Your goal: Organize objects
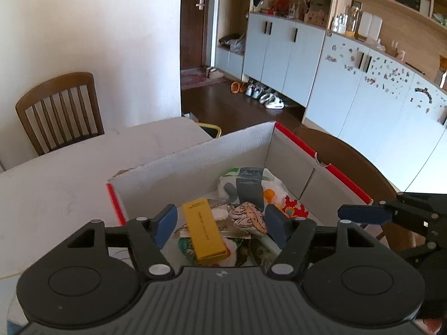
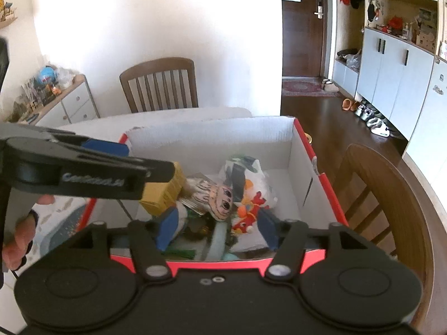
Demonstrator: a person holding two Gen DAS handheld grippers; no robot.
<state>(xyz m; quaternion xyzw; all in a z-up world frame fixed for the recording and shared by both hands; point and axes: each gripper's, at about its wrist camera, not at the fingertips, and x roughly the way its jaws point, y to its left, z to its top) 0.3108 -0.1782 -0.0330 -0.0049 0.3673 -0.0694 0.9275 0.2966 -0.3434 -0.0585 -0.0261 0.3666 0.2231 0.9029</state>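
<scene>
Two grippers above an open box full of small objects

In the lower middle of each frame, the left gripper (image 1: 220,224) and right gripper (image 2: 216,227) have fingers spread, holding nothing; the yellow box (image 1: 204,231) lies inside the cardboard box (image 1: 195,162).

Red-edged white box (image 1: 195,164), yellow pack (image 1: 204,231)

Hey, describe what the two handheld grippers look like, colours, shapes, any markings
Both are matte black plastic. The left gripper and right gripper each have two blue finger pads on black linkage arms with silver rivets, two round discs on the body, and a ribbed top. Seen side-on from the right wrist camera, the left one carries pale lettering, too blurred to read. No sleeves or cables are clear.
</scene>
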